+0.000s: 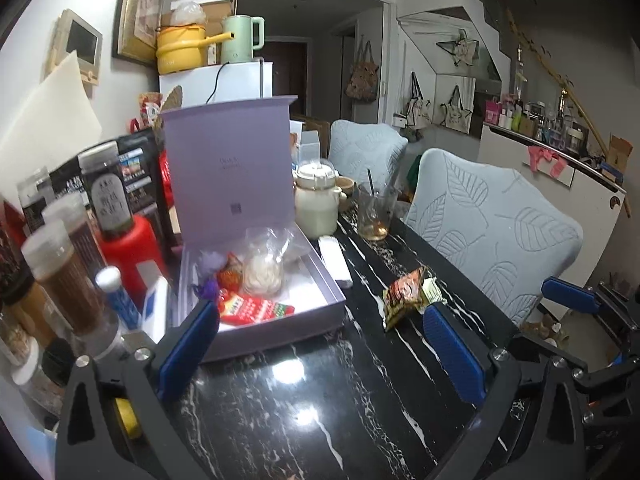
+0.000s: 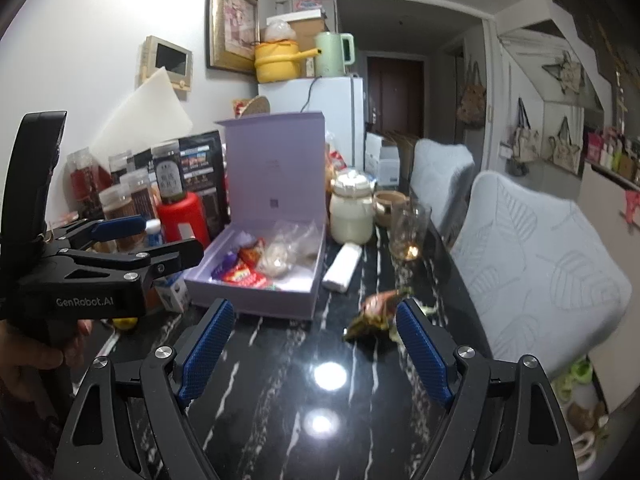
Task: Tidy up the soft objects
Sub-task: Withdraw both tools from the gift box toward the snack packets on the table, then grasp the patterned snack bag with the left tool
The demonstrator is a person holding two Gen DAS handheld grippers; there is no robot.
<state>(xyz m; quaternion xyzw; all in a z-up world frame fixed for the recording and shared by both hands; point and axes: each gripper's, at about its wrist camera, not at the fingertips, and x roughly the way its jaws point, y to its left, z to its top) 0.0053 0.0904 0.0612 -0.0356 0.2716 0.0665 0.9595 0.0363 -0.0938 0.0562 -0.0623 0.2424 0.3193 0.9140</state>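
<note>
right gripper (image 2: 310,348) wide apart, empty | left gripper (image 1: 320,344) apart too, idle | snack packet (image 2: 374,312) lying on counter (image 2: 280,380) just beside right finger | tip: centre over it, pinch gently, then into purple box (image 2: 256,292)

Bare black surface (image 2: 304,364) lies open ahead of my jaws at 12 o'clock. At 11 o'clock the open purple box (image 2: 256,292) blocks the way, jars (image 1: 68,276) crowd 9 o'clock, and 2 chairs (image 1: 496,236) wall off 2 o'clock.
</note>
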